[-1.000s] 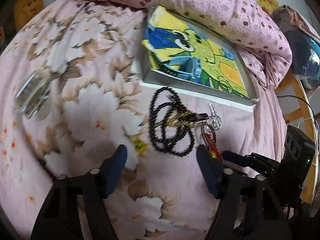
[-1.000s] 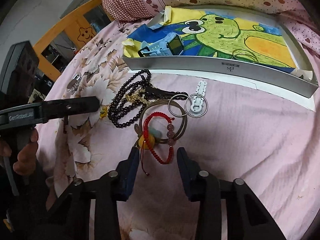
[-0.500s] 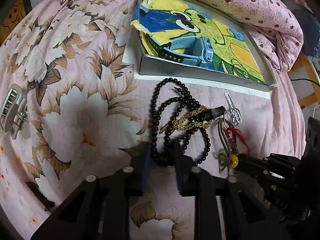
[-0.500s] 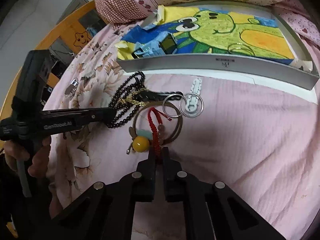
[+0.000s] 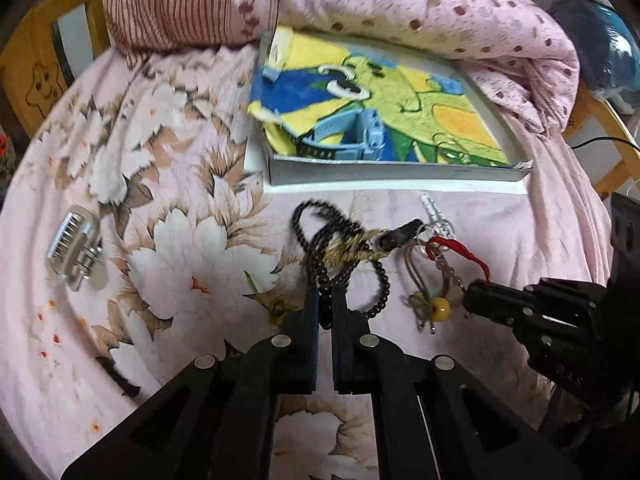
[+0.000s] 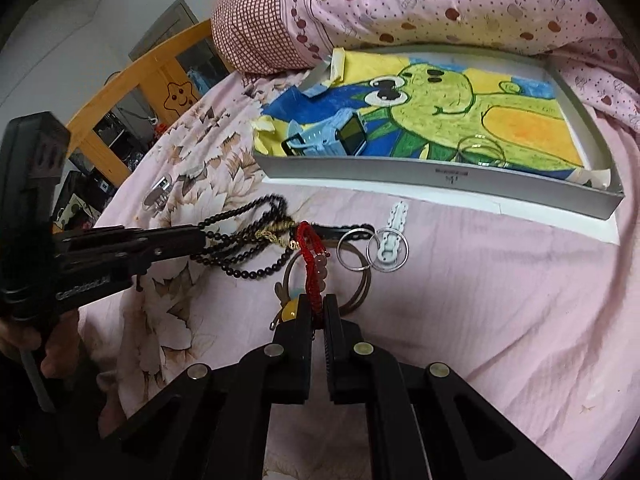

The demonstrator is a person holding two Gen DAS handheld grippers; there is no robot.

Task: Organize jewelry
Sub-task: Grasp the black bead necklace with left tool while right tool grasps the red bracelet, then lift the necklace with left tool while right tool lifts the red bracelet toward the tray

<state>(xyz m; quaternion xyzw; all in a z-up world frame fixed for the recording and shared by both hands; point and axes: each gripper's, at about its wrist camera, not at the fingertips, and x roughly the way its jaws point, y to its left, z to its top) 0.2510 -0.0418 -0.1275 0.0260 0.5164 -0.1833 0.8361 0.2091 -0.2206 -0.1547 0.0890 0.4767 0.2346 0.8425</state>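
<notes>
My left gripper [image 5: 325, 300] is shut on a black bead necklace [image 5: 320, 240], also in the right wrist view [image 6: 244, 240], and lifts it off the bed. A gold chain [image 5: 352, 250] is tangled in it. My right gripper [image 6: 318, 308] is shut on a red bead bracelet [image 6: 312, 264], seen in the left wrist view [image 5: 460, 250]. Below it lie a brown cord with a yellow bead [image 5: 439, 309], metal rings [image 6: 352, 254] and a white clasp [image 6: 390, 236]. Behind stands a white tray [image 6: 440, 172] lined with a frog drawing, holding a blue watch [image 6: 332, 140] and a thin bangle [image 6: 480, 150].
A clear hair clip [image 5: 74, 246] lies on the floral sheet at left. Pink spotted bedding [image 5: 400, 12] and a striped pillow [image 5: 176, 4] are piled behind the tray. A wooden bed rail [image 6: 132, 80] runs along the left.
Both grippers went from open to shut, the left on the black necklace, the right on the red bracelet. Both pieces are now pulled up and stretched.
</notes>
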